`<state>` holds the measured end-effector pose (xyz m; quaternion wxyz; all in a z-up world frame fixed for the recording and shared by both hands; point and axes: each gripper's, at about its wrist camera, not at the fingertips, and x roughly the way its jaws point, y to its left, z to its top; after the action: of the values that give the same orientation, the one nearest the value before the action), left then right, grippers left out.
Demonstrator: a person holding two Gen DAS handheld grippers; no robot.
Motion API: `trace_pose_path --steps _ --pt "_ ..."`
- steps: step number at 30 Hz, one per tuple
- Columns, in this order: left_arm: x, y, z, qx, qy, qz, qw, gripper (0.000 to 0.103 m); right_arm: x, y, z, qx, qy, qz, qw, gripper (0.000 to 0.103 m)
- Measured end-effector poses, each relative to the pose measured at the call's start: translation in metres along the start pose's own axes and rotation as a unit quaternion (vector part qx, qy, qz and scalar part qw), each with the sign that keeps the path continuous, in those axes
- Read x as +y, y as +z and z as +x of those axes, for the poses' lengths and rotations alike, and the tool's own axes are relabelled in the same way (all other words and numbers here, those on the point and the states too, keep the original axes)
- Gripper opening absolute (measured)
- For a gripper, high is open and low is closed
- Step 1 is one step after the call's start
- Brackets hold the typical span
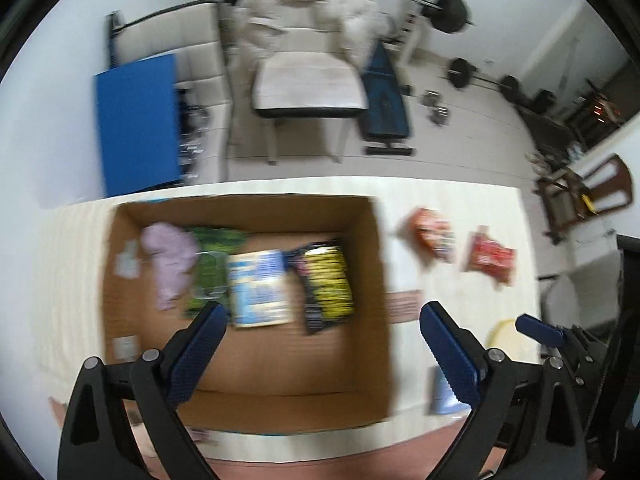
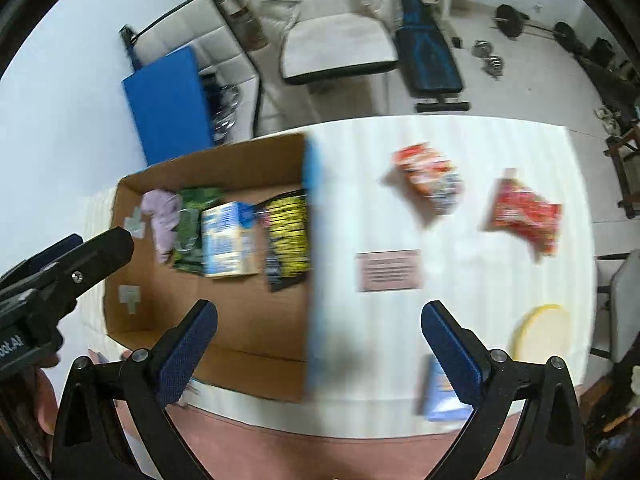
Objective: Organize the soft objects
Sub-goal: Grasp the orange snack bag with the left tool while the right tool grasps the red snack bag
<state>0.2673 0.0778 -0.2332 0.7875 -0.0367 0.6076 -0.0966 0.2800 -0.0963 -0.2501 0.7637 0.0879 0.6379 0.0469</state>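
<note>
An open cardboard box [image 1: 248,364] [image 2: 240,332] sits on the white table. It holds a lilac cloth [image 1: 170,260] [image 2: 162,216], a green packet [image 1: 212,268] [image 2: 196,224], a blue-and-white packet [image 1: 258,288] [image 2: 228,240] and a black-and-yellow packet [image 1: 326,284] [image 2: 288,240]. Two red snack bags lie on the table to the right: one orange-red [image 1: 434,232] [image 2: 432,178], one red [image 1: 490,258] [image 2: 524,216]. A blue packet [image 1: 444,394] [image 2: 440,392] lies near the front edge. My left gripper [image 1: 320,344] is open and empty above the box. My right gripper [image 2: 320,344] is open and empty over the box's right wall.
A pink card [image 2: 388,270] and a yellow-rimmed disc [image 2: 544,334] lie on the table [image 2: 480,140]. Behind the table stand a beige chair [image 1: 308,80], a blue panel [image 1: 138,128], a weight bench [image 2: 428,56] and barbells. The views are motion-blurred.
</note>
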Motion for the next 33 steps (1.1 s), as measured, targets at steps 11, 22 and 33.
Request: trace_pose_path --steps 11,22,33 --pt "-0.124 0.038 0.115 0.108 -0.05 -0.045 0.9919 0.099 -0.165 0.055 0.012 0.073 -0.111 -0.078 0.988 0.103" --pt "-0.119 0.062 0.221 0.178 -0.092 -0.169 0.9651 0.099 -0.215 0.105 0.115 0.168 -0.132 -0.214 0.953 0.103" --pt "-0.139 0.085 0.258 0.193 -0.032 -0.135 0.9714 0.082 -0.236 0.117 0.181 0.222 -0.086 -0.226 0.945 0.103"
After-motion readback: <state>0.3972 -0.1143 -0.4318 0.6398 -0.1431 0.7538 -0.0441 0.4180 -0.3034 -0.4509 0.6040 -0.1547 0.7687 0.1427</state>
